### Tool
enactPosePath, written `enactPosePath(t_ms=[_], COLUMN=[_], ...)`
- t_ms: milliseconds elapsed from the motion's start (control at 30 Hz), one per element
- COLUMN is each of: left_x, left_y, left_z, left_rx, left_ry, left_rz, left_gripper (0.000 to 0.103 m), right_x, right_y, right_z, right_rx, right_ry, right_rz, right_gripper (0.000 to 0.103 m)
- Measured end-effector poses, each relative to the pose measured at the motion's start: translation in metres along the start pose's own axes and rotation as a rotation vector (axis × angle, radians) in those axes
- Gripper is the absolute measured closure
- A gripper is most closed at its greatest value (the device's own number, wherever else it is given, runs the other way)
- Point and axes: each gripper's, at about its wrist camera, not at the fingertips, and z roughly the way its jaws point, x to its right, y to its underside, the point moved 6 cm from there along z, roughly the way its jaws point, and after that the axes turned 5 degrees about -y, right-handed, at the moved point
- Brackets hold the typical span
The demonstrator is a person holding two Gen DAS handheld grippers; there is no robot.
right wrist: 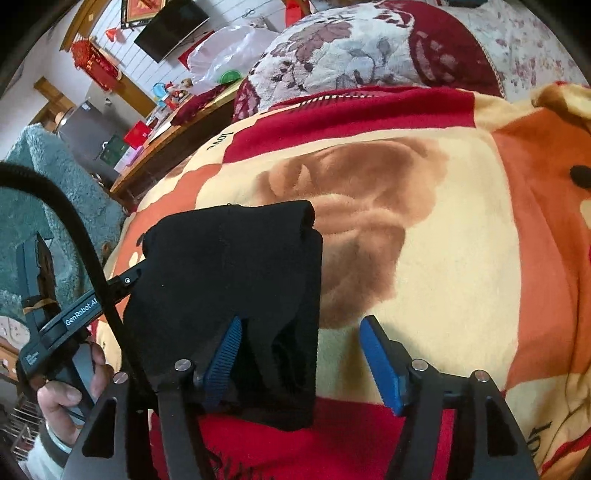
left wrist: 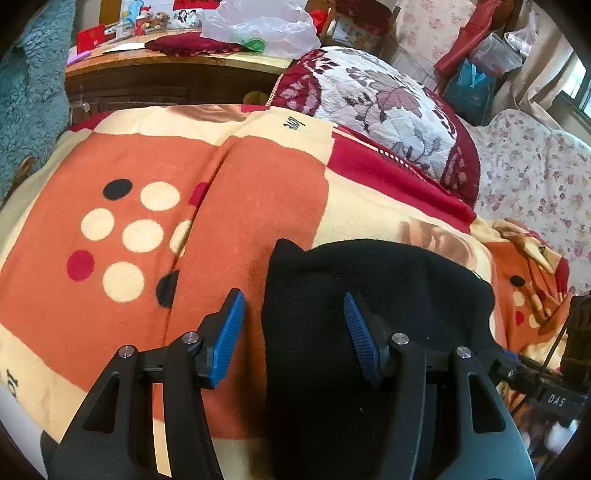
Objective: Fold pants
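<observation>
Black pants (left wrist: 388, 277) lie folded into a compact bundle on an orange, cream and red blanket (left wrist: 240, 177). My left gripper (left wrist: 293, 297) hovers open over the bundle's left edge, with one blue pad above the blanket and the other above the black cloth. In the right wrist view the pants (right wrist: 229, 258) lie left of centre. My right gripper (right wrist: 301, 321) stands open astride their right edge, its left pad against the cloth and its right pad over the bare blanket (right wrist: 443, 258). A hand (right wrist: 66, 391) holds the left gripper's handle at the lower left.
A red and white floral pillow (left wrist: 388, 107) lies beyond the pants. Behind it stands a wooden table (left wrist: 166, 70) with a plastic bag (left wrist: 258, 26) and small items on it. A teal fluffy cover (left wrist: 29, 92) hangs at the left. A black cable (right wrist: 74, 221) arcs across the right wrist view.
</observation>
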Motion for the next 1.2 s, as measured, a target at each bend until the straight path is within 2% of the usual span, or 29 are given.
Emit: enactPosePath(t_ms=[100,167,267,433,533,633,667,800,967,1067,1200], left_x=[-0.005,-0.008,-0.01,-0.007,-0.007,-0.008,-0.008,-0.005,-0.004,-0.005,-0.006], left_y=[0.0,0.003,0.01,0.017,0.019,0.022,0.023,0.023,0.023,0.023,0.023], left_z=[-0.01,-0.016,-0.02,-0.023,-0.02,-0.014,-0.013,-0.01,-0.007,-0.006,-0.005], left_rx=[-0.023,-0.041,-0.065,-0.051,-0.06,-0.067,-0.064,-0.049,-0.019,-0.013,-0.007], left_ry=[0.042,0.099,0.138,0.115,0.111,0.111,0.111,0.097,0.086,0.089,0.086], left_rz=[-0.036,-0.072,-0.086,-0.058,-0.068,-0.075,-0.079,-0.071,-0.054,-0.056,-0.057], left_gripper=[0.047,0.046,0.046,0.046,0.042,0.04,0.038,0.036,0.034,0.034,0.033], right_x=[-0.006,-0.008,-0.009,-0.006,-0.005,-0.006,-0.007,-0.012,-0.021,-0.023,-0.019], right_y=[-0.004,-0.007,-0.009,-0.005,-0.001,0.003,0.004,0.003,0.005,0.008,0.008], right_z=[-0.012,-0.017,-0.018,-0.001,0.008,0.021,0.024,0.029,0.035,0.036,0.035], right_rx=[0.043,0.053,0.059,0.008,-0.013,-0.047,-0.054,-0.044,-0.034,-0.024,-0.012], right_ry=[-0.024,-0.079,-0.141,-0.195,-0.219,-0.252,-0.253,-0.261,-0.288,-0.261,-0.267], right_rz=[-0.019,-0.013,0.015,0.068,0.087,0.092,0.09,0.065,0.023,-0.002,0.016], right_gripper=[0.039,0.039,0.038,0.037,0.036,0.023,0.023,0.018,0.0,0.0,0.0])
